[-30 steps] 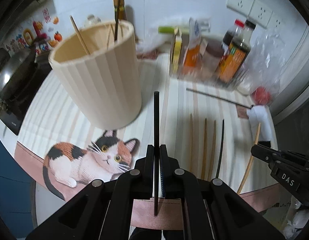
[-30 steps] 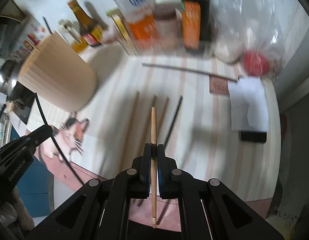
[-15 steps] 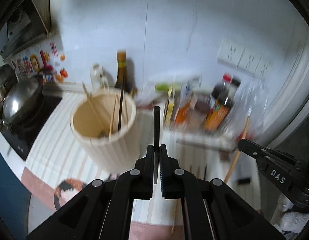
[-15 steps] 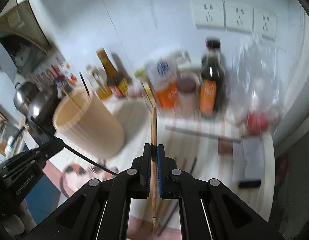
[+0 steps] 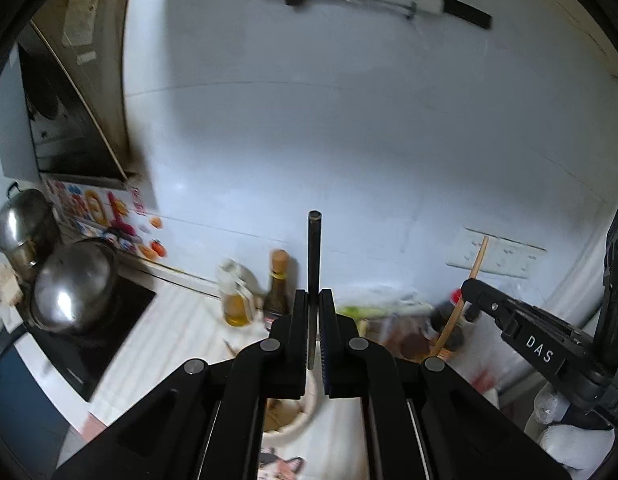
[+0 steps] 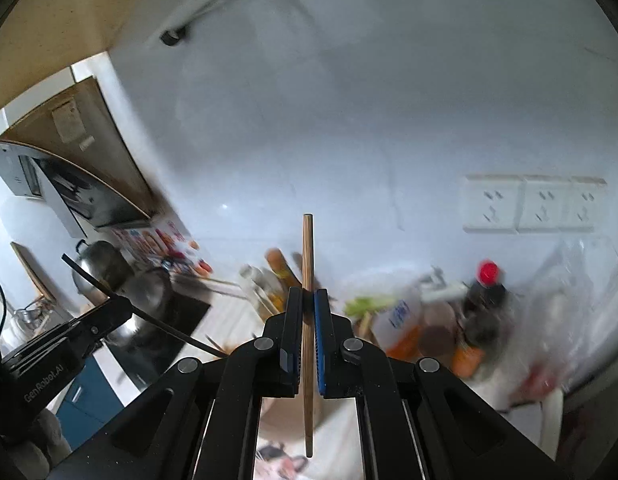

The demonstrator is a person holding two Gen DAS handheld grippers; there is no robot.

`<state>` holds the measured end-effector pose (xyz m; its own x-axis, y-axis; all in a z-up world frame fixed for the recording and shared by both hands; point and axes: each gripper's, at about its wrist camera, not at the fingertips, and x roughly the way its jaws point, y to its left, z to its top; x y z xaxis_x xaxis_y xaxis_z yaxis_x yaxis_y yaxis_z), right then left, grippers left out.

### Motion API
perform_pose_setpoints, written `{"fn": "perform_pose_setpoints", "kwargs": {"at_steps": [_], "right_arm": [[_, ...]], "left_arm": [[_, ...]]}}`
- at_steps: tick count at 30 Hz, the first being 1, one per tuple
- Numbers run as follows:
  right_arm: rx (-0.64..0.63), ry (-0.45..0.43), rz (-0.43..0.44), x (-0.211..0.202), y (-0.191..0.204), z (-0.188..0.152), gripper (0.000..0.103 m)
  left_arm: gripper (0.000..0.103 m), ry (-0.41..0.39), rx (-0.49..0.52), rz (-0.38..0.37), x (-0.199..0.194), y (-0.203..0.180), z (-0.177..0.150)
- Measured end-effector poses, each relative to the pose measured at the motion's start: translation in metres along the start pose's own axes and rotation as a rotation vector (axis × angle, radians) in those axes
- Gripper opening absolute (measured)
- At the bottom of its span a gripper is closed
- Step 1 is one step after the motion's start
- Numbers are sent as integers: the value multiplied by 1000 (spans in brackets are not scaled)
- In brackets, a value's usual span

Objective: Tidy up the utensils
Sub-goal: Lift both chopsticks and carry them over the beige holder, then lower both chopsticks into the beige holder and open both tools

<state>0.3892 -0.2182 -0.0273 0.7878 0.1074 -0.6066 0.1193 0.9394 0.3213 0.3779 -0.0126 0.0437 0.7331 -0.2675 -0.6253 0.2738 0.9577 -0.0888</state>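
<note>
My left gripper (image 5: 313, 300) is shut on a black chopstick (image 5: 313, 256) that stands upright between its jaws. My right gripper (image 6: 308, 300) is shut on a wooden chopstick (image 6: 307, 280), also upright. Both are raised and tilted up toward the white wall. The beige utensil holder (image 5: 297, 416) is just below the left gripper, mostly hidden by its fingers; its rim also shows under the right gripper (image 6: 277, 420). The right gripper with its wooden chopstick shows at the right of the left wrist view (image 5: 469, 292). The left gripper with the black chopstick shows at the left of the right wrist view (image 6: 113, 304).
Sauce bottles (image 5: 278, 292) and packets (image 6: 405, 320) crowd the back of the counter. Steel pots (image 5: 69, 284) sit on a black cooktop (image 5: 109, 320) at the left. Wall sockets (image 6: 533, 204) are on the right. A cat-print mat (image 5: 277, 464) lies below.
Both grippers have lifted and tilted upward with their chopsticks. The counter and loose chopsticks have dropped out of view, and the holder now sits right under the grippers.
</note>
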Motion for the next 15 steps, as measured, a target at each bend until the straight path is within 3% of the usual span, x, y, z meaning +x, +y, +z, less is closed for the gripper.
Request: {"fn": "perform_pose_setpoints", "kwargs": {"at_steps": [7,15], "right_arm": [[-7,15,56,48,45,13,5],[-64,139,56,129,78,-21,5]], "left_arm": [[3,78,-42,60,28,41,-10],[3,266,-120,65,97,77,-48]]}}
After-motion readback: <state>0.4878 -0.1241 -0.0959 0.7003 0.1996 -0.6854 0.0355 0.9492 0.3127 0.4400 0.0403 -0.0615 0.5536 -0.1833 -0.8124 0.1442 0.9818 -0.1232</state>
